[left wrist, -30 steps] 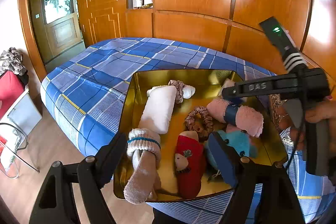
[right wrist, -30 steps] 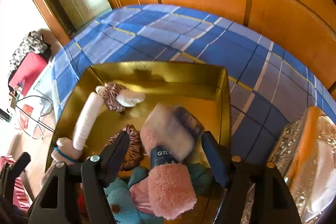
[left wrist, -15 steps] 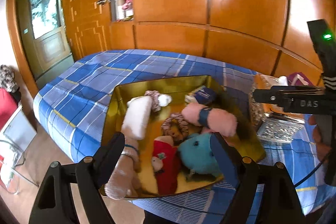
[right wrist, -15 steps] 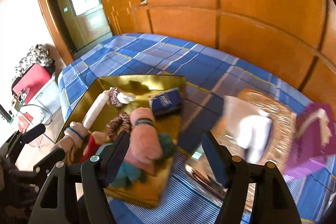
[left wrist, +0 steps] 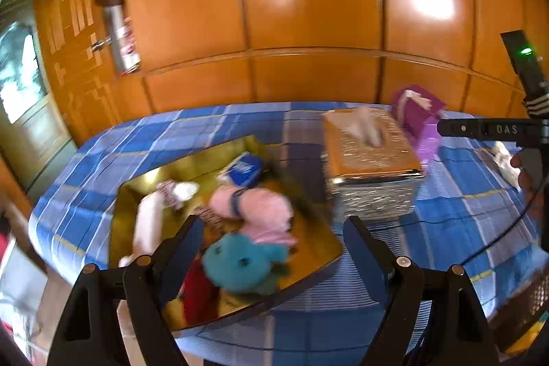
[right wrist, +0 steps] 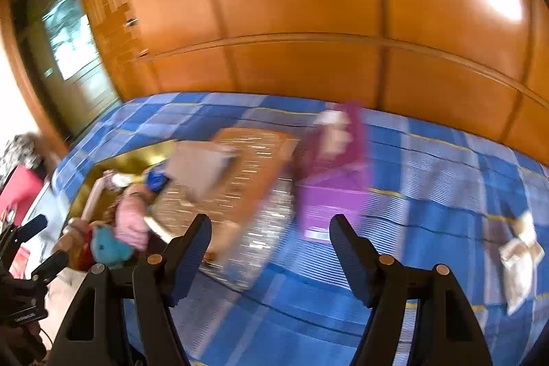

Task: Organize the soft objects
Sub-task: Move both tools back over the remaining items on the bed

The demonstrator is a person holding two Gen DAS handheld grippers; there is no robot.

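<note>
The one clear marking is "DAS", white capitals on the black bar (left wrist: 494, 129) of the right gripper, seen at the right edge of the left wrist view. The blue packet (left wrist: 244, 167) at the far side of the gold tray (left wrist: 144, 191) has a white label, too blurred to read. In the right wrist view, a black device (right wrist: 21, 307) at the near left carries small white lettering, illegible.

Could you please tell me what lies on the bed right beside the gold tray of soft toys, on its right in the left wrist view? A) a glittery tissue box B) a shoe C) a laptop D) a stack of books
A: the glittery tissue box, a tissue sticking out of its top, sits on the blue checked bed just right of the gold tray.
</note>
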